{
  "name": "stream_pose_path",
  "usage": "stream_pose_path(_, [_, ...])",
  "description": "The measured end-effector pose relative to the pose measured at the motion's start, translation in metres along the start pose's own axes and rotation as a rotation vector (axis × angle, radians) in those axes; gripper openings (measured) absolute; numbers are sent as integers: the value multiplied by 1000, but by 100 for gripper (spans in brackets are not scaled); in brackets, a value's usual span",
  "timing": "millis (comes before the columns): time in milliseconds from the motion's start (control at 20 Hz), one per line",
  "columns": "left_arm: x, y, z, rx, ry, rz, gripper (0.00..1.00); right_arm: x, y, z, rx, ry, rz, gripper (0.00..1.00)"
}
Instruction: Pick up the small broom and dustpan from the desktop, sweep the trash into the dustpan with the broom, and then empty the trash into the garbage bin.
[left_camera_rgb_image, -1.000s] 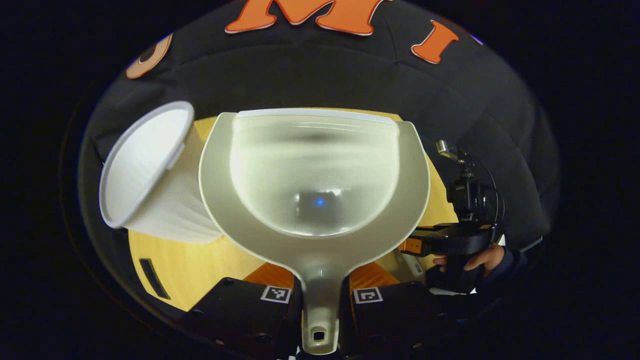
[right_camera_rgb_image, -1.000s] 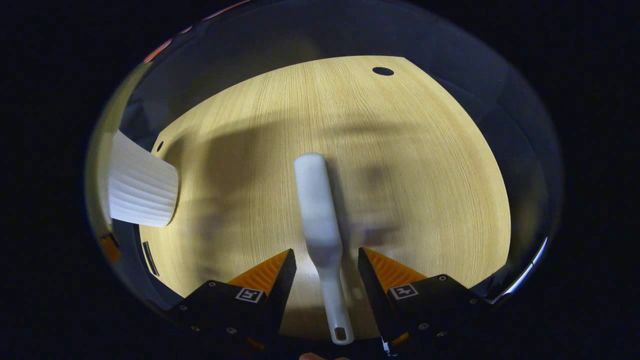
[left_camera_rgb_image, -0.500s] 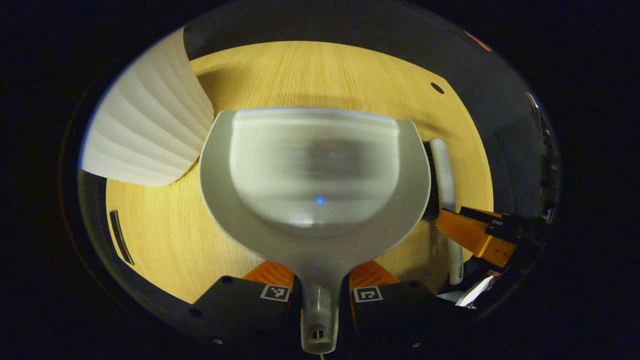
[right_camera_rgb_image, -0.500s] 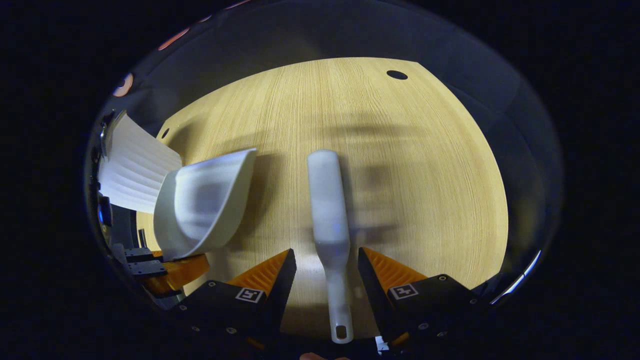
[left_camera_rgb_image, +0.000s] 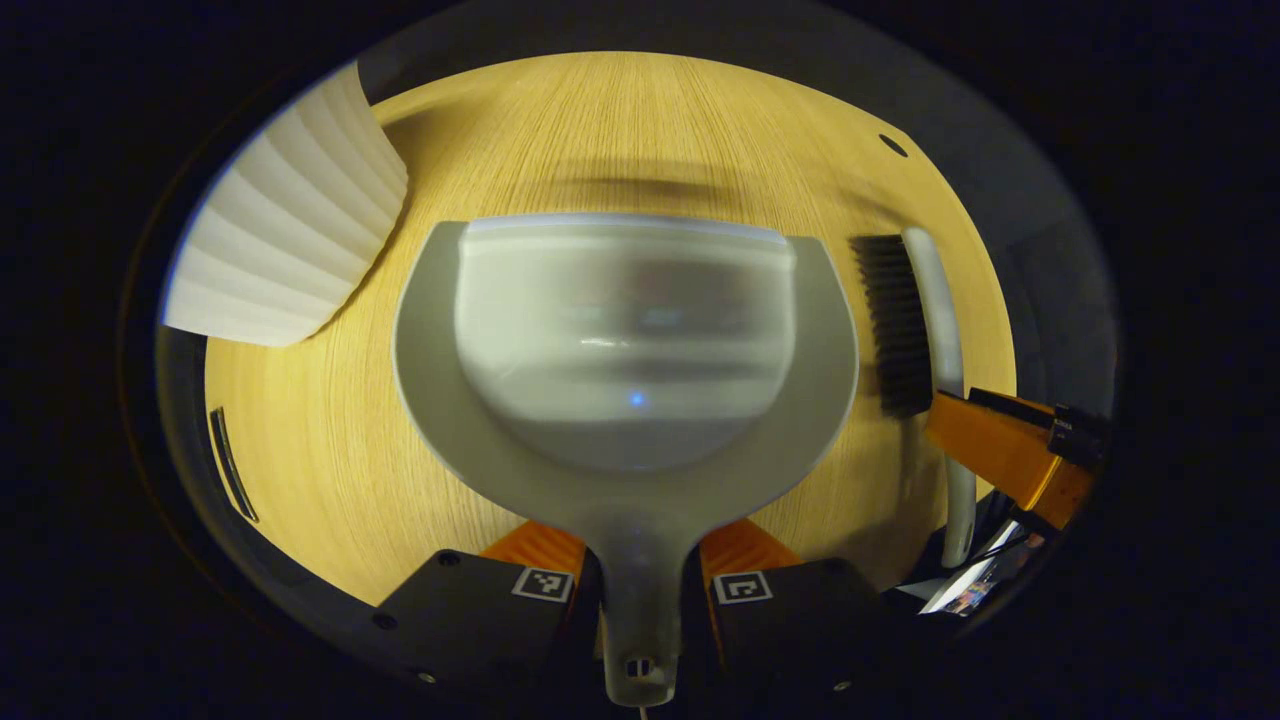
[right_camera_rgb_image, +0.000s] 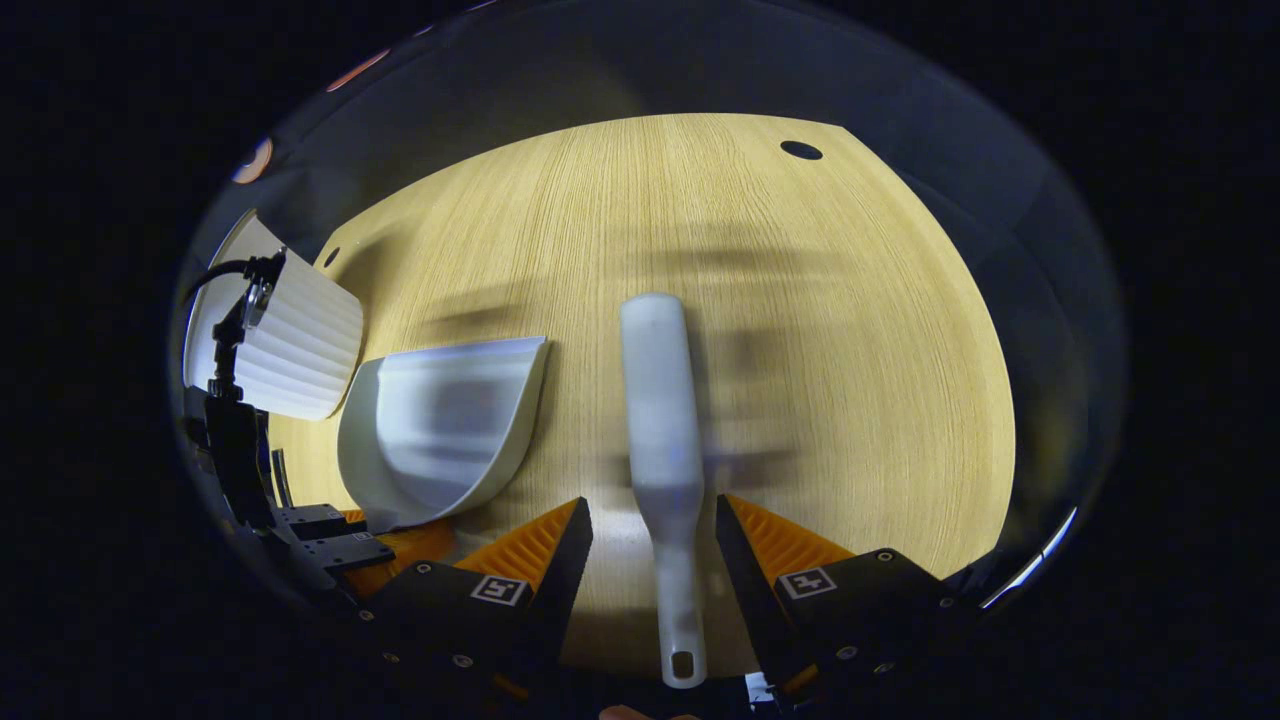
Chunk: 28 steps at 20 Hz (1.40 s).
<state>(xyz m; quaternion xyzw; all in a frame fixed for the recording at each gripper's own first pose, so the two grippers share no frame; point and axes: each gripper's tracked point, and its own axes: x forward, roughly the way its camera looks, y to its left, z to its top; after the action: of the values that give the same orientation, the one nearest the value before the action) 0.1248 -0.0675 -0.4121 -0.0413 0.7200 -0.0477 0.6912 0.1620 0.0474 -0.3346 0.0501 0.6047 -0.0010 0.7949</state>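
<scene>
Left gripper view: left claw (left_camera_rgb_image: 640, 585) clamps the dustpan (left_camera_rgb_image: 625, 350) handle at bottom centre. Right claw (right_camera_rgb_image: 650, 545) straddles the broom (right_camera_rgb_image: 660, 420) handle; whether it grips is unclear.

No readable text or numbers.

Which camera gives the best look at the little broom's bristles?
The left gripper view: the broom appears side-on, with its dark bristles visible. The right gripper view looks down on its pale back and handle, hiding the bristles.
</scene>
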Motion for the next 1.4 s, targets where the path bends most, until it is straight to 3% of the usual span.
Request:
stream_pose_path(150, [-11,-15,3,-5,-27,-22,64,1,1,-1,-8,-1,4,76])
stream_pose_path(200, [-13,-15,1,-13,-38,-28,67,1,0,-1,-7,-5,4,76])
stream_pose_path(400, [-32,13,-1,-33,-134,-45,74,-11,-5,15,34,-103,-2,77])
stream_pose_path(600, [-86,21,32,-26,-383,-55,75,-29,-4,40,84,-232,15,76])
stream_pose_path(750, [-134,33,69,13,-606,10,90,-63,-1,69,36,-389,5,76])
stream_pose_path(900, [-158,57,90,41,-831,85,91,-112,5,108,13,-606,3,76])
stream_pose_path(950, [-164,66,98,38,-908,99,95,-132,5,121,9,-682,0,76])
stream_pose_path(1150, [-205,104,124,50,-1235,111,93,-216,-1,156,5,-962,-17,76])
stream_pose_path(1350, [-227,98,126,77,-1464,155,93,-292,-4,173,-23,-1203,-73,75])
stream_pose_path(1400, [-231,92,131,88,-1530,142,93,-312,3,176,-27,-1244,-56,75])
